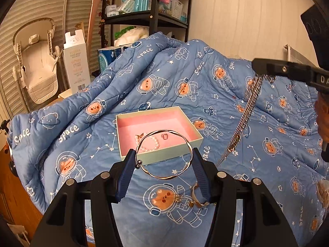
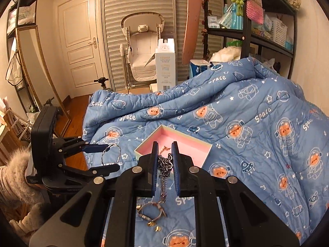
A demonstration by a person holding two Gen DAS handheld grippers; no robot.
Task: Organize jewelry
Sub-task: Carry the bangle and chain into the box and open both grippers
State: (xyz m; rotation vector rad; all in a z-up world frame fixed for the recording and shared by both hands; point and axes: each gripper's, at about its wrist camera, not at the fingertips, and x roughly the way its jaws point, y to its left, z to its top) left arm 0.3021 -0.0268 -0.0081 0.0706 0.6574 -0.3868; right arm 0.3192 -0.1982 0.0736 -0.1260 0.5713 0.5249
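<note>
Two pieces of jewelry are in the air at once above the blue space-print quilt (image 1: 156,78), so the step in hand looks like the carry toward the box, with both releases yet to come. On the quilt sits the pink-lined jewelry box (image 1: 186,145), open and shallow; inside lie a pearl bracelet (image 1: 151,143), a small red-stoned ring (image 1: 165,136) and one gold-coloured piece too small to name.

The left gripper (image 1: 162,160) has its fingers spread wide against the rim of a twisted silver bangle (image 1: 164,154), pinching it across its width, just short of the box's near wall. The right gripper (image 2: 164,154) has its fingers drawn in on a bunched chain necklace (image 2: 165,164), whose tail hangs toward the quilt beside the box.

Next, I judge, each load must be brought over the pink floor and let go low, the chain lowered so its tail folds inside instead of draping over the wall.

Loose pieces remain on the quilt nearest the cameras: a strap-like bracelet (image 2: 151,212) and small gold bits (image 2: 154,226), partly behind the left fingers in the left wrist view. How firmly the bangle is held cannot be told, and the chain's top is hidden between the right fingers.
</note>
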